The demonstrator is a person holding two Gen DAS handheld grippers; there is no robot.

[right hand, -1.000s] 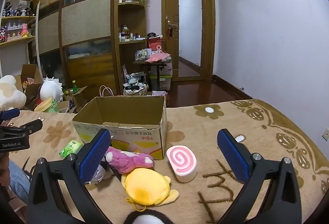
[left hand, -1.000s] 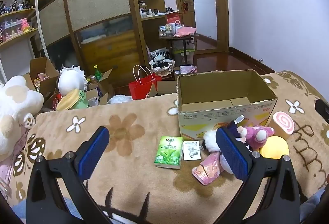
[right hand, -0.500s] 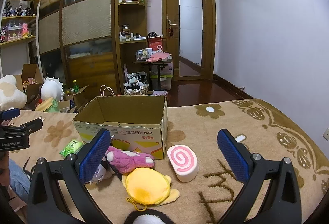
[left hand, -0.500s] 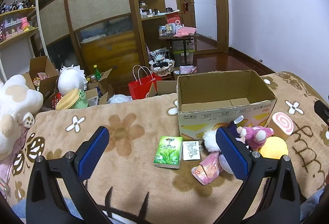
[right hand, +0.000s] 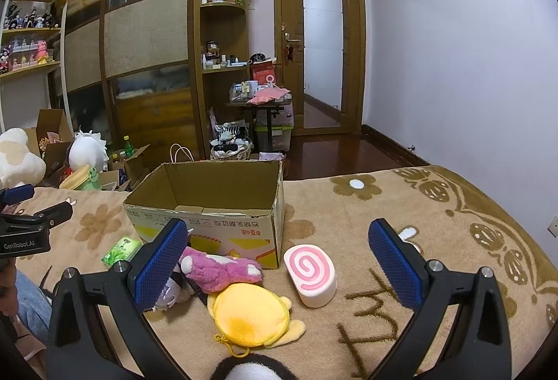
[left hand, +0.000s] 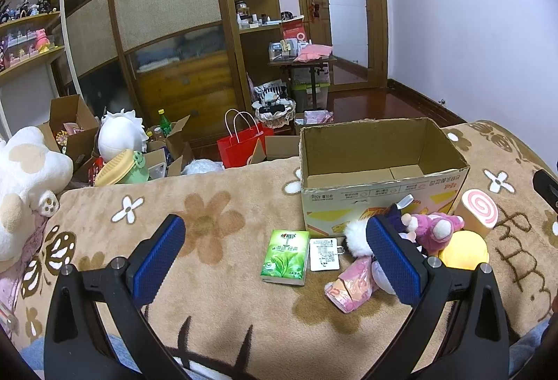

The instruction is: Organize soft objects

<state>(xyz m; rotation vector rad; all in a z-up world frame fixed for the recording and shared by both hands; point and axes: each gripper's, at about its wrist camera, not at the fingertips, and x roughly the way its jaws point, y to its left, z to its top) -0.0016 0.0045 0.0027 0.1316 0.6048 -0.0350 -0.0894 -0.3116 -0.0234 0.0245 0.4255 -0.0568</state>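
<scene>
A flowered brown blanket [left hand: 216, 282] bears a cardboard box [left hand: 380, 170], tissue pack [left hand: 286, 256] and plush toys [right hand: 223, 270].

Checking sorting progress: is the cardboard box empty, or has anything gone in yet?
Empty as far as visible: the box shows bare flaps inside, and the plush toys lie outside on the blanket.

I find the cardboard box [right hand: 209, 205] open on top, its inside bare, so entry from above is free. Its front wall is crowded: pink plush [right hand: 219, 270], yellow plush [right hand: 251, 315] and swirl roll [right hand: 310, 273] lie close together. The blanket [right hand: 401, 205] right of the box is open.
</scene>
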